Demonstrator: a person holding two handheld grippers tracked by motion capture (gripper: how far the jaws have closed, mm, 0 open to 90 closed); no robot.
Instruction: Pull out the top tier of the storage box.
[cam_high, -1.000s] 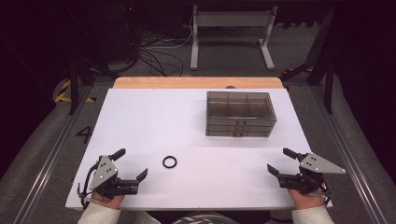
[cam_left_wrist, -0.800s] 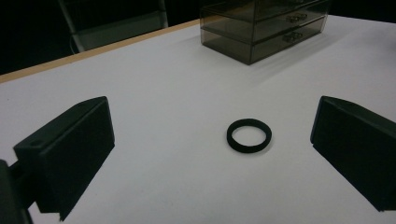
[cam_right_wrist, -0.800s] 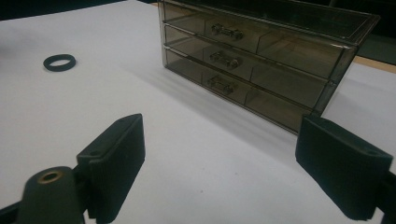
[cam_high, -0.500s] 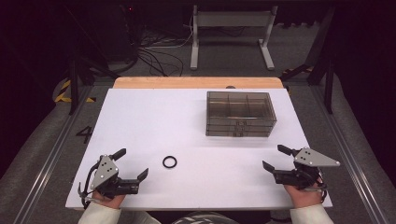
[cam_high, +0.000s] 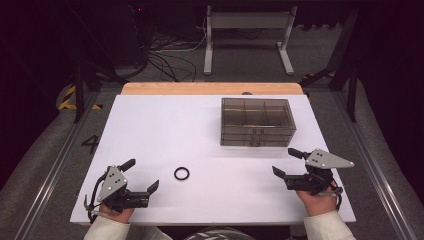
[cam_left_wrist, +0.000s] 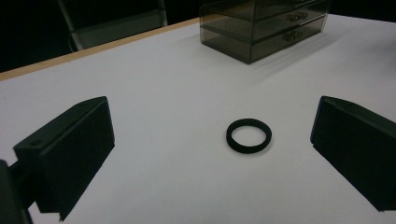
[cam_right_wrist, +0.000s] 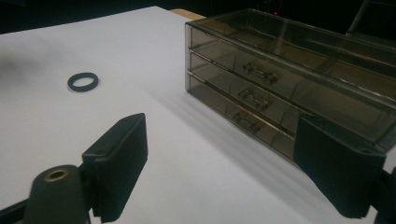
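On the white desk (cam_high: 165, 125), left of the black ring (cam_high: 181, 173), the left gripper (cam_high: 140, 176) rests low with its jaws spread and nothing between them, aimed at that ring. Right of the ring and farther back stands the smoky three-drawer organizer (cam_high: 257, 121), all drawers closed. Farthest right of the ring, the right gripper (cam_high: 287, 162) hovers with jaws apart and empty, facing the drawer fronts. This looks like the approach; next, one gripper must close on the ring or a drawer handle (cam_right_wrist: 259, 72).
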